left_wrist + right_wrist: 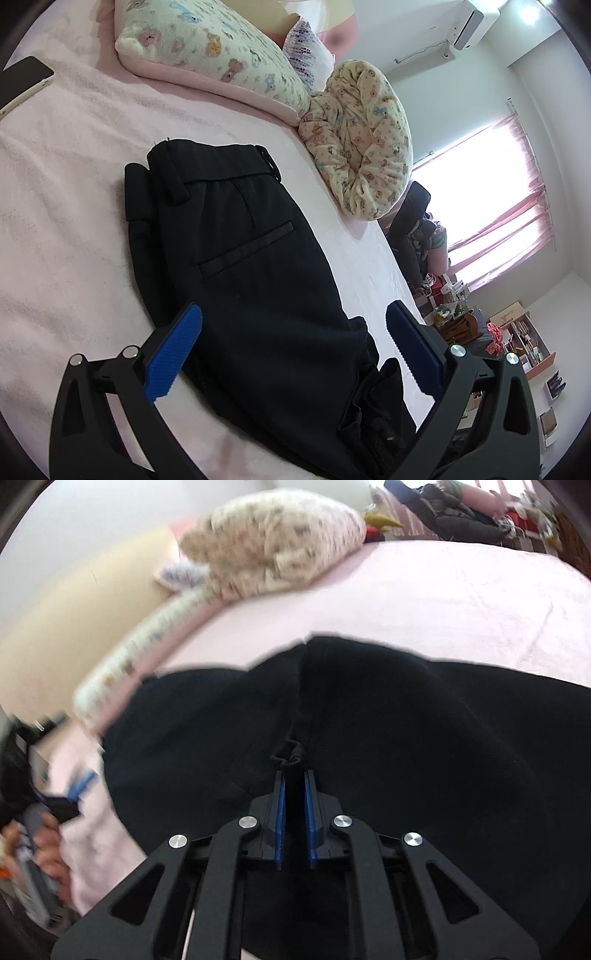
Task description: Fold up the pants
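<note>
Left wrist view: left gripper (293, 319) with blue pads (173, 352) spread wide apart, nothing between them, hovering over the lower part of the black pants (243, 266). Pants lying flat on the pink bedsheet (66, 221), waistband at the far end, welt pocket facing up, a darker bunched fold of fabric near the right pad. Behind the waistband, a bear-print pillow (207, 48) and a rolled bear-print blanket (364, 144) touching it at the bed's edge. Dark phone (24, 83) on the sheet at far left, well apart from the pants. Beyond the bed, a window with pink curtains (517, 192), an air conditioner (472, 26) high on the wall, a cluttered shelf (517, 339) below.

Right wrist view, blurred by motion: right gripper (294, 775) with its blue pads (280, 823) drawn nearly together, clamped on a bunched ridge of the pants (406, 738). Black fabric spreading to both sides of the fingers and filling the lower half of the frame, resting on the bedsheet (443, 602). A small cord loop of the fabric just ahead of the fingertips. Pillow (273, 535) at the far side of the bed. At lower left, a hand (51, 853) on the other gripper's handle, too smeared for detail.
</note>
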